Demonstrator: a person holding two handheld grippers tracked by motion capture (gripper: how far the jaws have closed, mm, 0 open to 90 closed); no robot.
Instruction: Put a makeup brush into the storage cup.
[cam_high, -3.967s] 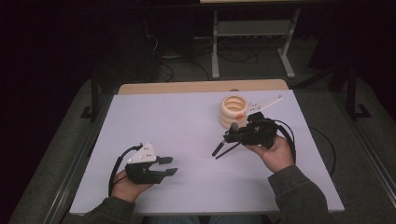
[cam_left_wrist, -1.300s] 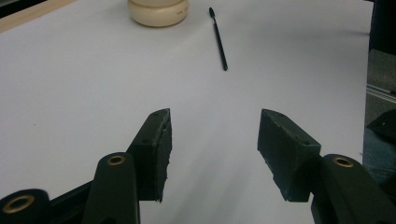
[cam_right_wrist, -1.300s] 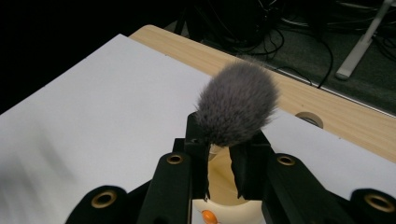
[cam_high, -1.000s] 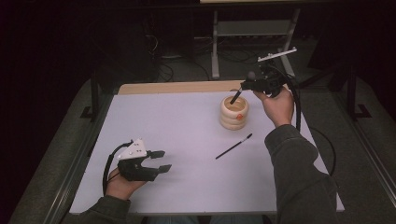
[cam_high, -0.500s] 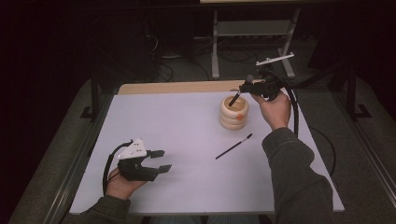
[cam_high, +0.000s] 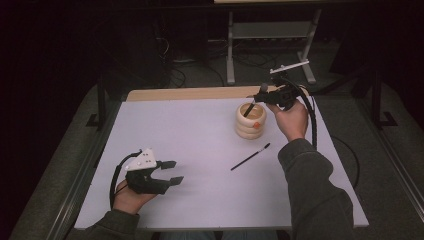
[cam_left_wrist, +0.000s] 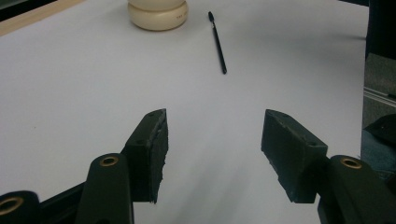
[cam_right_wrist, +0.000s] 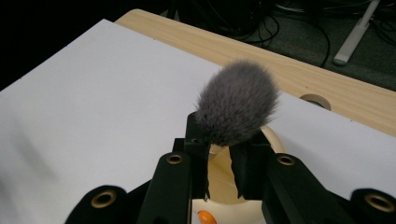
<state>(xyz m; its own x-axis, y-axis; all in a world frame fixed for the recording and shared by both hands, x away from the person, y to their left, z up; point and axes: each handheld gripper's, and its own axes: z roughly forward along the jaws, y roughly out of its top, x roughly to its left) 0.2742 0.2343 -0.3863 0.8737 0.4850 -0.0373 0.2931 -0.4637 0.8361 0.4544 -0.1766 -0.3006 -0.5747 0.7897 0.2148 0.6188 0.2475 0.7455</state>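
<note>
A cream ribbed cup (cam_high: 251, 123) with an orange spot stands at the back right of the white table top (cam_high: 200, 130). My right gripper (cam_high: 264, 98) hovers over the cup, shut on a make-up brush (cam_high: 249, 107). The brush's dark handle slants down into the cup's mouth. In the right gripper view its fluffy grey head (cam_right_wrist: 238, 102) sticks out past the right gripper (cam_right_wrist: 219, 145), with the cup's rim (cam_right_wrist: 274, 139) below. A thin black brush (cam_high: 250, 156) (cam_left_wrist: 217, 42) lies flat in front of the cup (cam_left_wrist: 158, 14). My left gripper (cam_high: 171, 171) (cam_left_wrist: 212, 140) rests open at the front left, holding nothing.
A strip of pale wooden table edge (cam_high: 190, 93) runs along the back of the white top. Behind it, cables and a metal stand (cam_high: 270, 35) sit on the dark floor. The person's right sleeve (cam_high: 315, 190) reaches across the table's right side.
Since the oldest frame, my right gripper has lifted from mid-table and gone back over the cup with the fluffy brush. It barely moved in the last second. My left gripper stayed put.
</note>
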